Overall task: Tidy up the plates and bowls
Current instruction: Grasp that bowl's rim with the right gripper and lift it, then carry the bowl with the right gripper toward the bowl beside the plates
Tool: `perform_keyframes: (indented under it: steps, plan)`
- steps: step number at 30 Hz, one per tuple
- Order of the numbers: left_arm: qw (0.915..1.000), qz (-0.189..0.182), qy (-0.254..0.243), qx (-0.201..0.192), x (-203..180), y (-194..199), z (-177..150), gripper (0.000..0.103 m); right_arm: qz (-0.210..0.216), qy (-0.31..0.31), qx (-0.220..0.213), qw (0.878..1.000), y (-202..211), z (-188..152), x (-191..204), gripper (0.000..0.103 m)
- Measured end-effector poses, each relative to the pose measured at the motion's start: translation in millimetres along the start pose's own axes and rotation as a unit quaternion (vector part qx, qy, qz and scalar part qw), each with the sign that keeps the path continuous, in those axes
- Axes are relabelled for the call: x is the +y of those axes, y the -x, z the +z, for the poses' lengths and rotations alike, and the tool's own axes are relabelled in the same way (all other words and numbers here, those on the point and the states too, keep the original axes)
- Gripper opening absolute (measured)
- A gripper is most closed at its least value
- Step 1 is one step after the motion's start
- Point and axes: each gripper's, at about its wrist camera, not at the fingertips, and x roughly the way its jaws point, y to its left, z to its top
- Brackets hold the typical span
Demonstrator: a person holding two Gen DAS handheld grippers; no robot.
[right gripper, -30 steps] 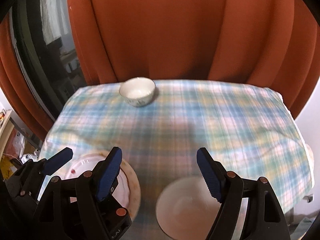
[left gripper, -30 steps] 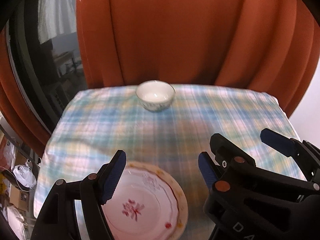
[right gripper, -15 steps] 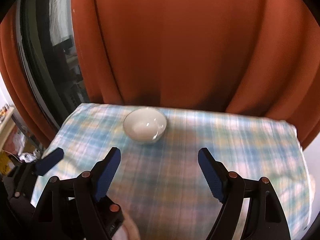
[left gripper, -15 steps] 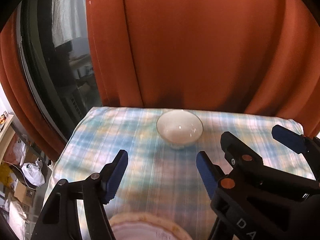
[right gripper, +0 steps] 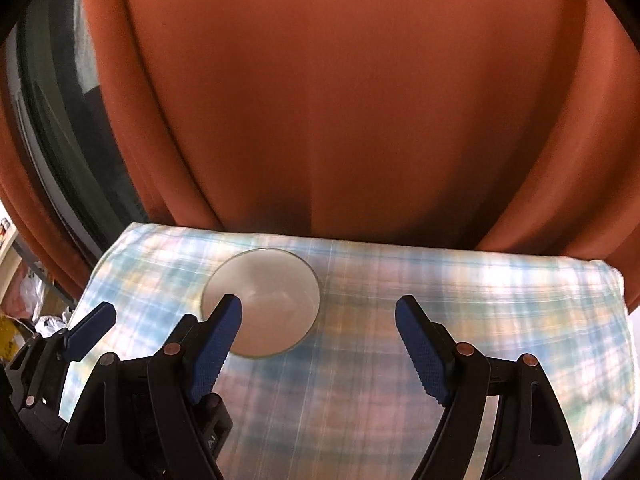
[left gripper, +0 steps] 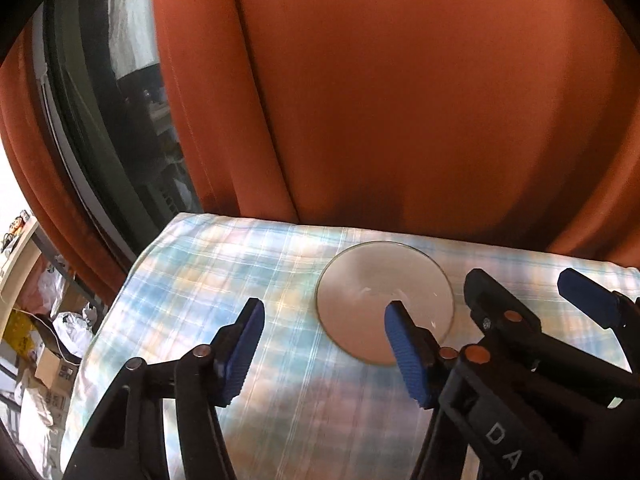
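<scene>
A small white bowl point(left gripper: 380, 300) stands upright near the far edge of the table with the plaid cloth point(left gripper: 240, 272). It also shows in the right wrist view point(right gripper: 268, 304). My left gripper point(left gripper: 324, 348) is open and empty, just short of the bowl and a little to its left. My right gripper point(right gripper: 318, 344) is open and empty, beside the left one, with the bowl ahead of its left finger. The right gripper also shows at the right of the left wrist view point(left gripper: 532, 308). The plate and the other bowl are out of view.
An orange curtain point(right gripper: 340, 120) hangs right behind the table's far edge. A dark window point(left gripper: 112, 120) is at the left. Boxes and bags point(left gripper: 48, 340) lie on the floor beyond the table's left edge. The plaid cloth point(right gripper: 500, 300) stretches to the right of the bowl.
Both grippers have moved forward over the table toward the white bowl. The flowered plate and the near bowl have dropped out of view. Both grippers stay open.
</scene>
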Motion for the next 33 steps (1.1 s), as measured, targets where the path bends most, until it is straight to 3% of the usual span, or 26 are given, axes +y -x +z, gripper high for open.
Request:
perform_keyframes:
  steps: [3, 14, 16, 18, 25, 28, 33]
  plan:
    - [1.0, 0.0, -0.002, 0.007, -7, -21, 6, 0.052, 0.002, -0.008, 0.004, 1.0, -20, 5, -4, 0.075]
    - [0.9984, 0.045, -0.011, 0.034, -2, -82, 4, 0.051, 0.021, -0.019, 0.046, 0.999, -95, 5, 2, 0.059]
    - [0.9981, 0.044, -0.009, 0.042, -1, -91, 2, 0.049, 0.023, -0.02, 0.053, 0.998, -104, 2, 4, 0.056]
    - [0.9978, 0.039, -0.008, 0.053, 1, -99, 0, 0.04, 0.025, -0.022, 0.061, 0.998, -110, 0, 6, 0.053]
    - [0.997, 0.019, 0.001, 0.075, 0, -104, -6, 0.026, 0.026, -0.017, 0.077, 0.997, -122, -5, 6, 0.024]
    - [0.9967, 0.01, 0.001, 0.081, 1, -108, -7, 0.019, 0.027, -0.016, 0.077, 0.996, -123, -5, 5, 0.02]
    - [0.9963, 0.005, 0.003, 0.086, -1, -106, -7, 0.019, 0.03, -0.014, 0.078, 0.996, -123, -6, 3, 0.019]
